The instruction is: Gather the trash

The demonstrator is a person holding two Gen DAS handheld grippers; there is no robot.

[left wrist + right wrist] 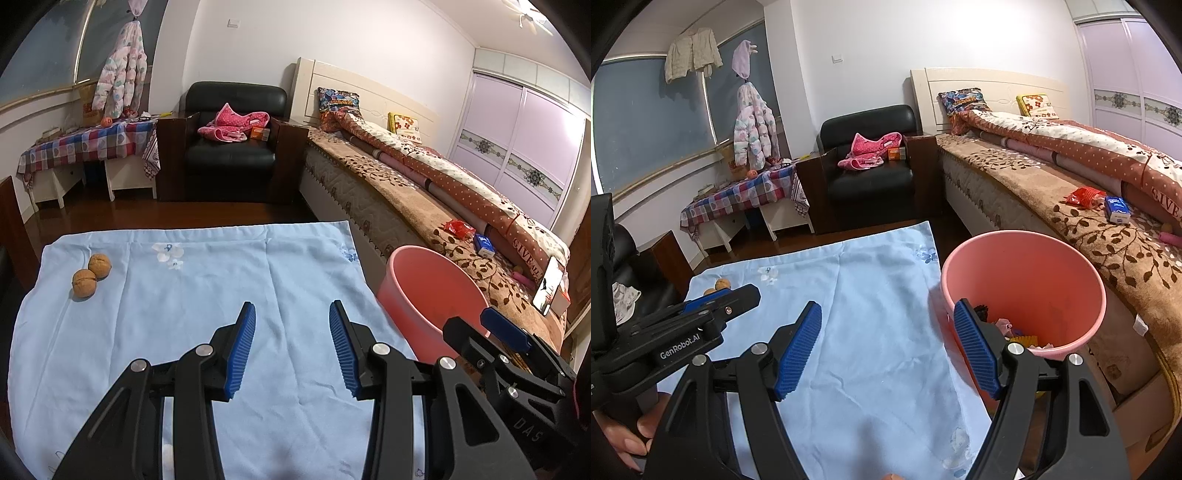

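Note:
Two brown walnuts [91, 275] lie side by side at the far left of a light blue cloth [207, 280]. My left gripper [291, 312] hovers open over the middle of the cloth, nothing between its blue pads. A pink bucket [1027, 280] stands just off the cloth's right edge, with bits of trash in its bottom. My right gripper [888, 314] is open and empty, its right finger in front of the bucket's near rim. In the right wrist view the walnuts [718, 287] peek out behind the left gripper's [720, 301] body.
A bed [424, 192] with a brown floral blanket runs along the right; a red packet [1084, 197] and a blue tissue pack [1117, 209] lie on it. A black armchair [229, 144] with pink clothing and a checked-cloth table [85, 142] stand at the back. A person's fingers [635, 435] hold the left tool.

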